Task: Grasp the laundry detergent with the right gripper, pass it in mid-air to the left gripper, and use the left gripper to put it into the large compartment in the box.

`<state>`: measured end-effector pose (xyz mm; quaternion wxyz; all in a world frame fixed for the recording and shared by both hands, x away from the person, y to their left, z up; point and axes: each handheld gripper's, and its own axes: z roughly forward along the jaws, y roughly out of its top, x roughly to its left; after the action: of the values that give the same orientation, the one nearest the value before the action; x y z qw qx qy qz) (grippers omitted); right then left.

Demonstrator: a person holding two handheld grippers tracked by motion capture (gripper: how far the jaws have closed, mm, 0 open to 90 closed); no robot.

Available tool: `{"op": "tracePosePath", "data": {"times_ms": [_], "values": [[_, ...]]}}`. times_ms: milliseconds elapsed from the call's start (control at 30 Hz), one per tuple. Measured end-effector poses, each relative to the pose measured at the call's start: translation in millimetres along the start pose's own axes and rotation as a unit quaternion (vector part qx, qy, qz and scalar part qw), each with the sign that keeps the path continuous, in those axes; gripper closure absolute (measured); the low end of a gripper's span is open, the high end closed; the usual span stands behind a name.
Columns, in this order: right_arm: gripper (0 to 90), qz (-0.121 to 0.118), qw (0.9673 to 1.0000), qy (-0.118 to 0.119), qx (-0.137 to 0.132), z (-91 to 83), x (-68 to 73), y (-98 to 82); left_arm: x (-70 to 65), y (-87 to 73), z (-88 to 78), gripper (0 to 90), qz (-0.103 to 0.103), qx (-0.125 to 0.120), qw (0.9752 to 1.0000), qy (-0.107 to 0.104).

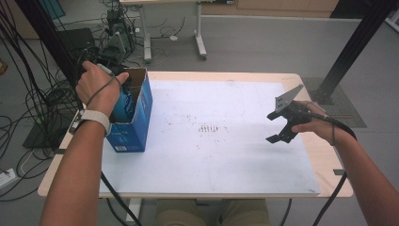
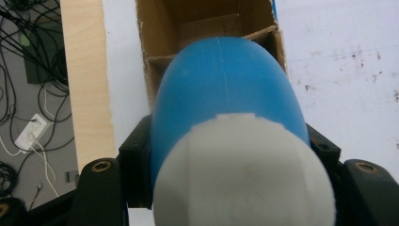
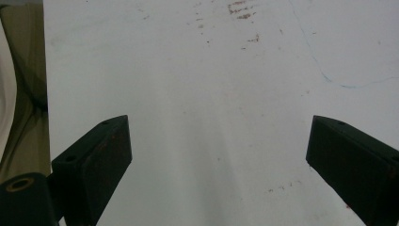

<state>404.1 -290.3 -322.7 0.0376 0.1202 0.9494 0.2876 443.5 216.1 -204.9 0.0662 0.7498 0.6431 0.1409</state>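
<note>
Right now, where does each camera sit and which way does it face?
High view: above the person's side, looking forward and down on the table; both forearms, the left hand and the right tongs show.
Left gripper view: rides the left tongs, looking down along the blue bottle they clamp into the open box.
Right gripper view: rides the right tongs, facing the white mat; black jaws apart.
Shared: box, bottle and mat appear in the high view too.
</note>
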Motion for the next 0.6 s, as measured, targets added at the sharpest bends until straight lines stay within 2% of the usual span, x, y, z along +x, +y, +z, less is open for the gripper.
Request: {"op": "tracePosePath", "data": {"times_ms": [467, 600], "values": [[7.5, 0.005, 1.0000, -0.001, 0.003, -0.9, 0.6, -3.5, -0.9, -8.4, 32.1, 37.4, 0.001, 0.001, 1.0000, -0.005], [7.4, 0.007, 1.0000, 0.000, 0.004, 0.4, 0.5, -4.5, -2.5, -9.7, 40.0, 37.4, 0.002, 0.006, 1.0000, 0.000]]}}
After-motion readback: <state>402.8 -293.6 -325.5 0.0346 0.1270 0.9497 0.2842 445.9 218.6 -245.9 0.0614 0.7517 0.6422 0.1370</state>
